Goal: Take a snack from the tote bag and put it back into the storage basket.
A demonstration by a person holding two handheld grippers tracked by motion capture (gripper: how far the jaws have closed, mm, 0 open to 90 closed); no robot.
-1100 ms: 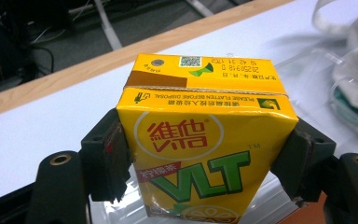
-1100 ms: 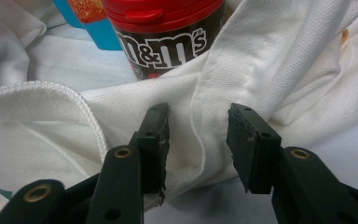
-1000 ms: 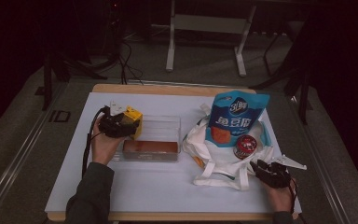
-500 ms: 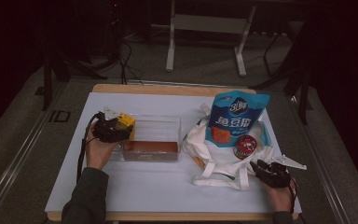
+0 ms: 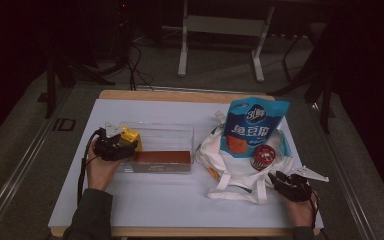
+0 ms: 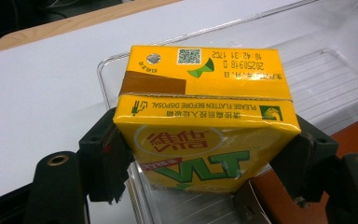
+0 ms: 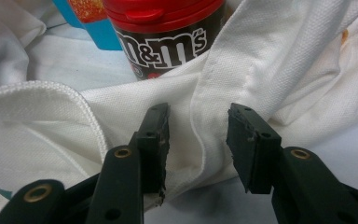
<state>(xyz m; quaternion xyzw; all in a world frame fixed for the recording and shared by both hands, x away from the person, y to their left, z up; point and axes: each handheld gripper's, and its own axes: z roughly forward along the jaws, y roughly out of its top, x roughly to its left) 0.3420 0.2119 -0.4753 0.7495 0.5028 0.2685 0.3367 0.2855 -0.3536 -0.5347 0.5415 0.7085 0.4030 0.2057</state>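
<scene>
A yellow drink carton (image 6: 205,121) sits clamped between two black jaws at centre frame in the left gripper view, its green-lettered face toward the camera and upside down, its top panel showing a foil straw hole, a QR code and a printed date. In the high view it appears at left of centre (image 5: 129,136), over the left end of a clear plastic tray (image 5: 180,131).
</scene>
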